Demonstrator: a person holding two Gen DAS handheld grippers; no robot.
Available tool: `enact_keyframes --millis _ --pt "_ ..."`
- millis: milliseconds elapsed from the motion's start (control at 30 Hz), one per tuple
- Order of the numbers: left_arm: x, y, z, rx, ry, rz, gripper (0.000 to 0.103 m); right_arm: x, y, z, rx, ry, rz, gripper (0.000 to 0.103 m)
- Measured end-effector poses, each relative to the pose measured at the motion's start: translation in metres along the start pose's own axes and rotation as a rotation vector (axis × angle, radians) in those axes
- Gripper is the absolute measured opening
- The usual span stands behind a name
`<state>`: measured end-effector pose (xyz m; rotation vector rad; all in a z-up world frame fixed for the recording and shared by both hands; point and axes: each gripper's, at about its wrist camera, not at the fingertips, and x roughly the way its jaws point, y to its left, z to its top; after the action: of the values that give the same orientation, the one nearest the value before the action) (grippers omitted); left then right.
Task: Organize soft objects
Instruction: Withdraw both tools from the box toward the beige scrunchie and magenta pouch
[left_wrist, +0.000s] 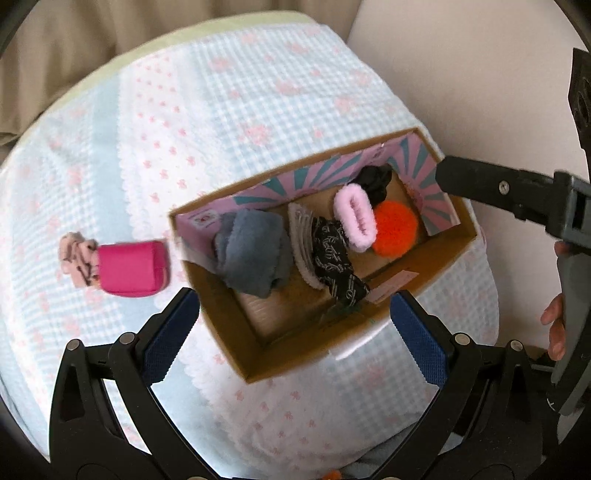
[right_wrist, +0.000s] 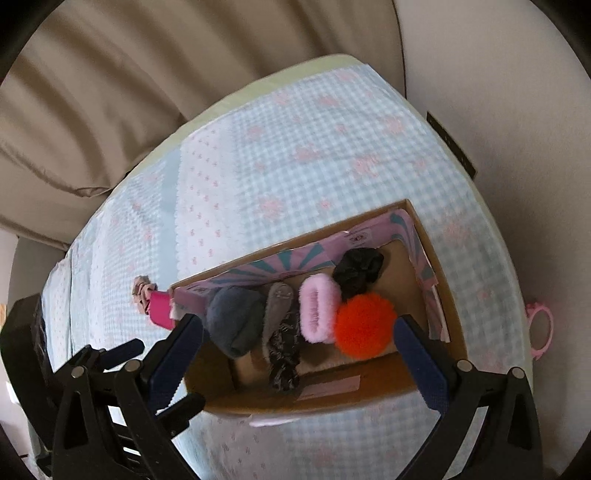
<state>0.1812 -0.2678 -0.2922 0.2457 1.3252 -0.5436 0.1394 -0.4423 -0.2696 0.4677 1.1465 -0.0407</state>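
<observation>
Stock as I read it from both claw cameras: 1 cardboard box (left_wrist: 258, 354) on the checked cloth (left_wrist: 258, 92) covering the tabletop, holding 1 grey fleece bundle (left_wrist: 253, 254), 1 patterned dark scarf (left_wrist: 338, 266) lying over a pale ribbed pad (left_wrist: 301, 236), 1 pink fluffy band (left_wrist: 354, 218), 1 orange pompom (left_wrist: 395, 229) and 1 black scrunchie (left_wrist: 375, 179). Left outside the box: 1 bright pink pouch (left_wrist: 133, 267) with 1 pale pink scrunchie (left_wrist: 75, 260) touching its far end, both just beside the box's left wall. My left claw (left_wrist: 291, 336) hangs spread and empty above the box's near corner; my right claw (right_wrist: 299, 362) is likewise spread and empty over the box. I judge the pouch and scrunchie are what remains to be put away. Risks: the 2 items touch, so closing on the pouch could drag or flick the scrunchie; the pouch sits close to the box wall, so a claw finger could catch the rim and shift the box; the box sits near the tabletop's right edge, so a shove could tip it off; the 2 claws are close enough to collide. Unclear: motion blur softens everything; the right view shows only a sliver of the pouch; a pink ring-shaped object (right_wrist: 541, 328) at the cloth's edge I cannot identify.
</observation>
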Motion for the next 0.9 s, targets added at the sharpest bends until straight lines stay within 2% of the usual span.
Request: enact_keyframes --millis 167,367,600,900 --pt "-0.040 0.005 -0.013 -0.005 -0.071 0.004 0.103 -0.032 0.026 -0.010 -0.043 -0.008 -0.022 0.102" --pt "-0.099 0.020 -0.036 -0.019 -0.183 0.040 0.103 -0.073 0.060 -0.025 -0.086 -0.070 -0.058 0.102" --pt "-0.156 0.065 -0.075 -0.116 -0.273 0.077 0.103 -0.115 0.104 -0.048 -0.112 -0.167 -0.073 0.102" --pt "-0.199 0.128 -0.116 -0.214 -0.342 0.110 0.103 -0.125 0.171 -0.062 -0.201 -0.187 -0.048 0.102"
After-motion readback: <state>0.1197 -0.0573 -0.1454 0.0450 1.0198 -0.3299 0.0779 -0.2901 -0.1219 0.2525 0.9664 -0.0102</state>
